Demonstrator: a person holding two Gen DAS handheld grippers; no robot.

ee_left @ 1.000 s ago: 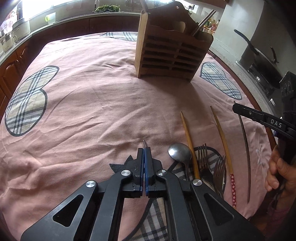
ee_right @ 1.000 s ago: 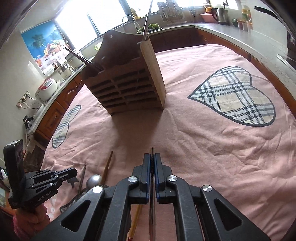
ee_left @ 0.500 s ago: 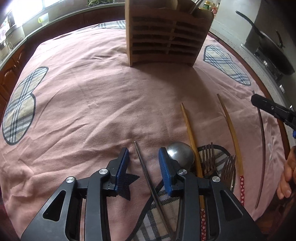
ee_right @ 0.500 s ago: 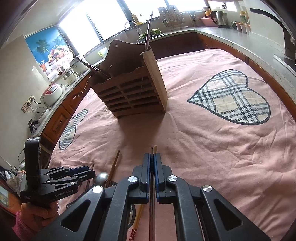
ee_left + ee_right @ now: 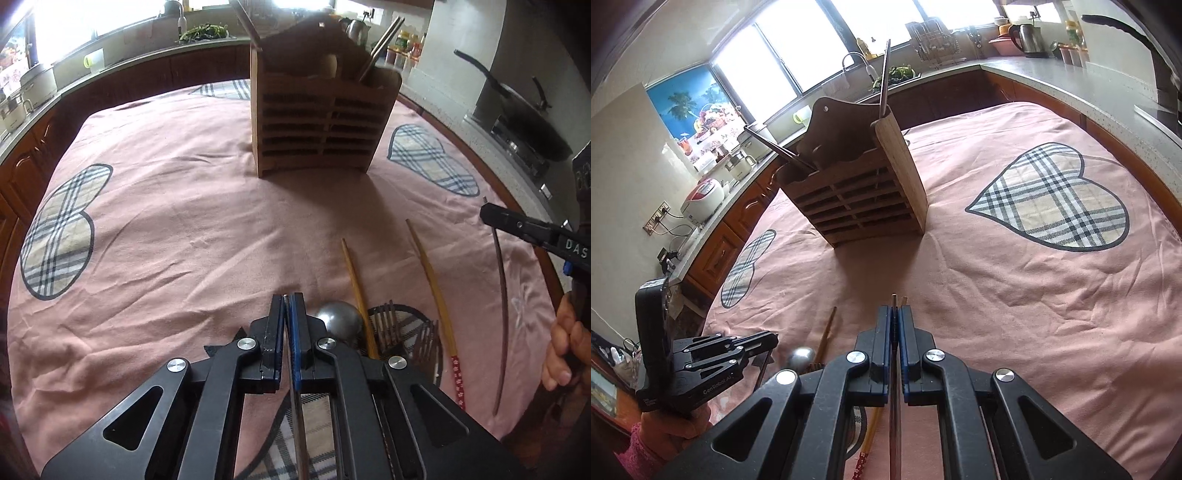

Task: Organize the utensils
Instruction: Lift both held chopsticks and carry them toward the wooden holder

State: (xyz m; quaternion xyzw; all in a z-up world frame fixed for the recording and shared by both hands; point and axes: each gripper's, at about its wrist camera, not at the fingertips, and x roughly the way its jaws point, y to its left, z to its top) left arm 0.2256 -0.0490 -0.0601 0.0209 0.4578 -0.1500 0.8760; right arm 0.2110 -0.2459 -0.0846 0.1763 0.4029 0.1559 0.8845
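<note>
My left gripper (image 5: 287,301) is shut on a thin metal chopstick (image 5: 298,424) and holds it above the pink tablecloth (image 5: 177,229). My right gripper (image 5: 896,312) is shut on a dark chopstick (image 5: 894,417), whose length shows in the left wrist view (image 5: 502,295). The wooden utensil holder (image 5: 317,122) stands upright at the far middle with several utensils in it; it also shows in the right wrist view (image 5: 860,192). Near the front edge lie a metal spoon (image 5: 338,317), two forks (image 5: 388,325) and two bamboo chopsticks (image 5: 430,280).
Plaid heart patches (image 5: 1049,199) mark the cloth. A kitchen counter (image 5: 122,70) curves round the back, with a rice cooker (image 5: 703,197) on the left. A wok (image 5: 517,107) sits on the stove at the right. The table's edge (image 5: 543,254) runs close by the dark chopstick.
My left gripper, open around the metal chopstick half a second ago, has shut on it and lifted, pitching up toward the holder. My right gripper stays shut and has risen slightly.
</note>
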